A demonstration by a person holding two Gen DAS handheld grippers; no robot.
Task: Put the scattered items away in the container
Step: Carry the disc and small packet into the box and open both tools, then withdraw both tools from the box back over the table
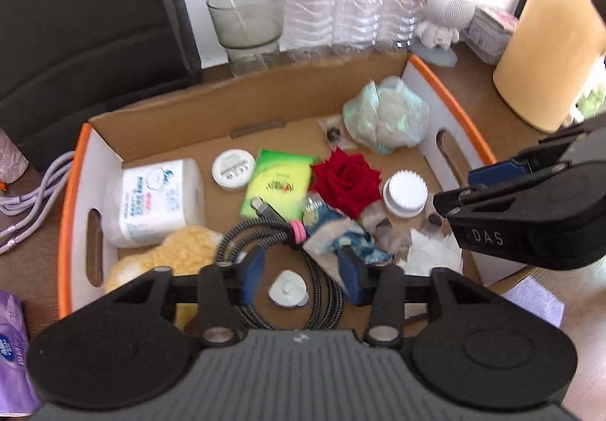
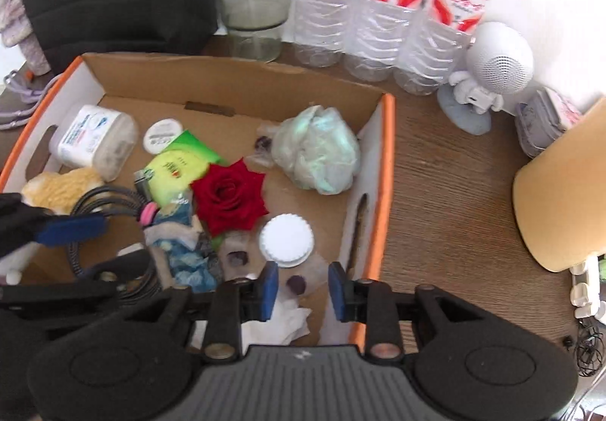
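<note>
My left gripper (image 1: 303,275) hung over the near end of the cardboard box (image 1: 242,91), its blue pads spread and pinching nothing — between them lay a small white plug (image 1: 288,288) resting on the braided cable (image 1: 250,235) coiled on the box floor. My right gripper (image 2: 303,292) pointed down into the near right corner of the same box, fingers parted a little and bare, over crumpled white tissue (image 2: 288,322) and a clear packet of dark stones (image 2: 295,284).

Everything I could see of the scattered things was already inside the box: the red rose (image 2: 231,195), a white ridged cap (image 2: 286,237), a green sachet (image 1: 276,182), a white tub (image 1: 159,201), a pale crumpled bag (image 2: 318,152).

I judged most of it light. The cable would be limp yet springy — best taken at the pink tie (image 1: 297,229) where the loops are bunched. The rose looked soft and easily bruised; I would pinch it low, under the petals, gently. The cap was stiff and probably slick, so across its ridged rim. The tissue and the bag would crush to nothing and needed only a light nip anywhere.
</note>
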